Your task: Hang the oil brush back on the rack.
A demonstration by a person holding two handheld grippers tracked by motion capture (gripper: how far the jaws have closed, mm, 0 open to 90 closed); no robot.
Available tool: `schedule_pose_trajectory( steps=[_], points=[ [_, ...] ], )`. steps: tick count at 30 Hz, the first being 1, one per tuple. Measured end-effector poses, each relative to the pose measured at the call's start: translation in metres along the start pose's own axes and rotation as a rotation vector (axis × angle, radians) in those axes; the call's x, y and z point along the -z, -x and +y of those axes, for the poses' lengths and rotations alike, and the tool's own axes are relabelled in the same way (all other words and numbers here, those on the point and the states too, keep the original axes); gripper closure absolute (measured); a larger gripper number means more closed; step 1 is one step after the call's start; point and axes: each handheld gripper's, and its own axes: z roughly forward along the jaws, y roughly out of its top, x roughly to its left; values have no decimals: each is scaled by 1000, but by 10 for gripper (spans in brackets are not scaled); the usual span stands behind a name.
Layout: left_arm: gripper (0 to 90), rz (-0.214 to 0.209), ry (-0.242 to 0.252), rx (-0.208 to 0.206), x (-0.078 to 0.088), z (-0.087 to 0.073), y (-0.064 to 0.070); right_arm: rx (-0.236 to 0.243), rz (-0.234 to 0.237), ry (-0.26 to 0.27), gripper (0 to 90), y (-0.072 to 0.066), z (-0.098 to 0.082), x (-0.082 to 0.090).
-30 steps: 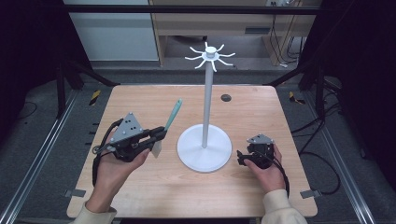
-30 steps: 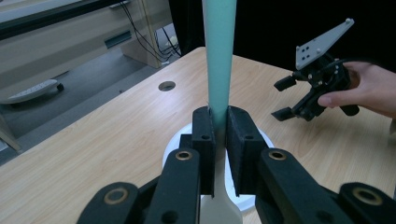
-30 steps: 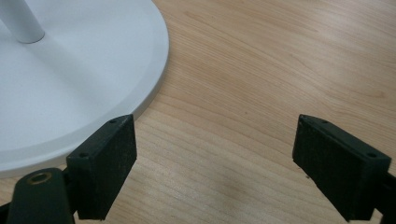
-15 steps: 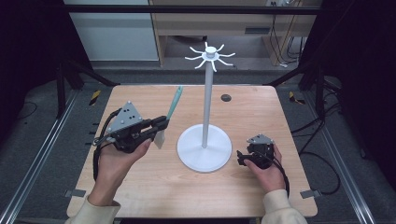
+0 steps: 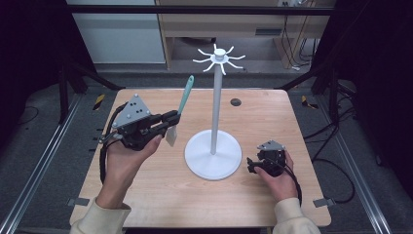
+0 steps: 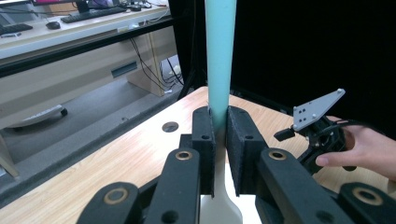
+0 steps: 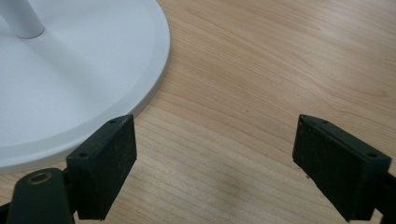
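The spatula [image 5: 181, 105] stands nearly upright off the table [image 5: 146, 195], at about nine o'clock from the rack [image 5: 214, 146], teal handle up and white blade down. The left gripper [image 5: 170, 118] has its jaws clamped on the handle just above the blade. The right gripper [image 5: 251, 165] rests by the rack's base at four o'clock, jaws wide and empty. The step looks like carrying; next, lift the handle tip to a hook [image 5: 200, 61].
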Motion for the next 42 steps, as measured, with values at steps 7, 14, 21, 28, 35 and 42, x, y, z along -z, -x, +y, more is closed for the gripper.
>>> schedule_pose_trajectory(
  steps=[7,14,21,28,35,42],
  points=[
    [818,0,5,-4,-5,8,2,-3,3,-3,140,0,0,0],
    [818,-11,14,-12,-7,17,6,-1,0,-3,139,1,-1,1],
    [817,-18,9,-10,-12,19,7,-10,0,1,136,3,-1,2],
    [817,-14,4,-15,-14,21,8,-11,-1,0,135,3,-1,2],
    [817,-10,-6,-18,-17,21,9,-12,-2,4,134,4,-1,3],
    [818,-12,-13,-11,-21,21,8,-9,-2,2,135,5,-2,3]
  ],
)
